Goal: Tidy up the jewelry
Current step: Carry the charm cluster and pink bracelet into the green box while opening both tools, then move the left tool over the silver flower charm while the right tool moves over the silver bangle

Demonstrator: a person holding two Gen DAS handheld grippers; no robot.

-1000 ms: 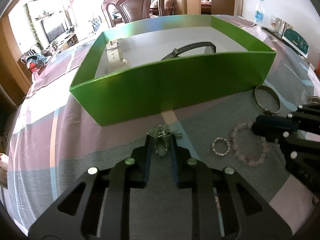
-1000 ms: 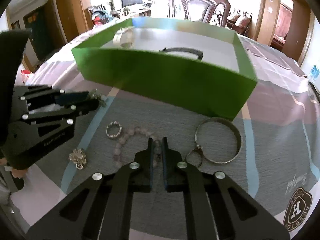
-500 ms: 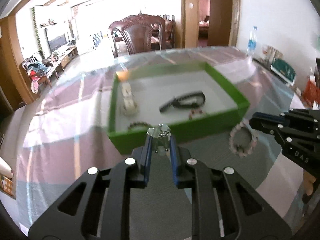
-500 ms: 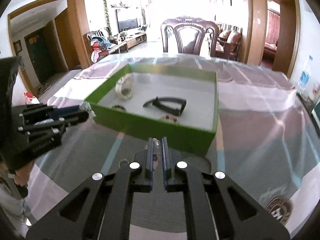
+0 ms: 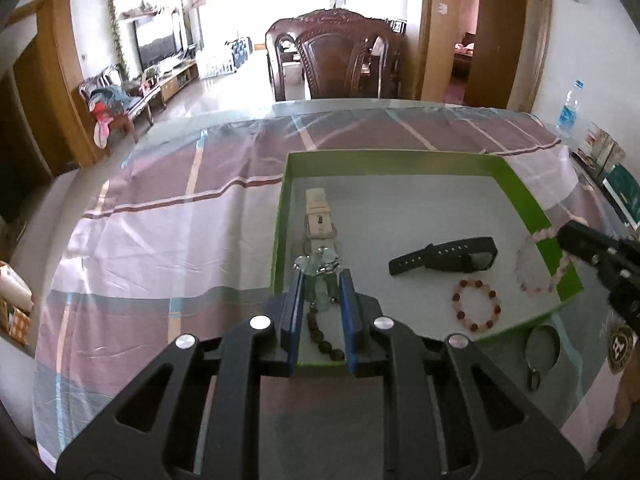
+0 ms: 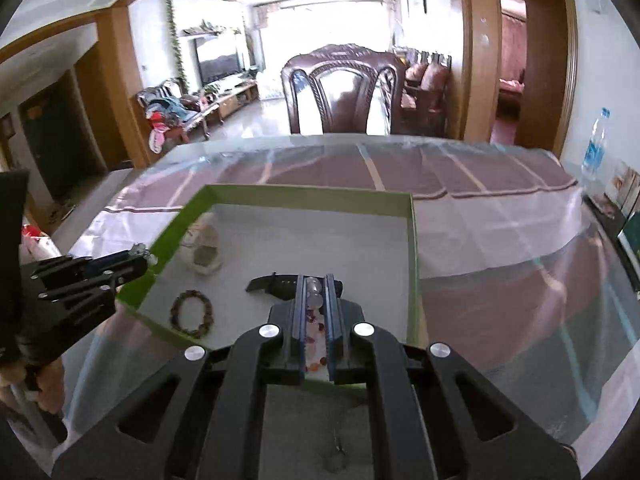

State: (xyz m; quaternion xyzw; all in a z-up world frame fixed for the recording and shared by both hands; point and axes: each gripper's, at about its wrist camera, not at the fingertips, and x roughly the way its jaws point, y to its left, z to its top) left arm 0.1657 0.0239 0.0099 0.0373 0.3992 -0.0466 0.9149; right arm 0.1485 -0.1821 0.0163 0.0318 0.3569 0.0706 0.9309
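My left gripper (image 5: 320, 276) is shut on a silver brooch (image 5: 318, 266) and holds it over the near left part of the green box (image 5: 524, 194). My right gripper (image 6: 315, 282) is shut on a pale pink bead bracelet (image 5: 538, 264), which hangs over the box's near right wall. In the box lie a white watch (image 5: 319, 216), a black watch (image 5: 448, 258), a red bead bracelet (image 5: 476, 306) and a dark bead bracelet (image 6: 191, 312). The box also shows in the right wrist view (image 6: 412, 248).
A silver bangle (image 5: 542, 344) lies on the checked tablecloth (image 5: 160, 220) in front of the box's near right corner. A wooden chair (image 5: 336, 64) stands at the table's far side. A water bottle (image 5: 568, 108) and books stand at the far right.
Both grippers have risen from the cloth with their pieces and moved forward over the box. The pink bracelet and brooch left the table.
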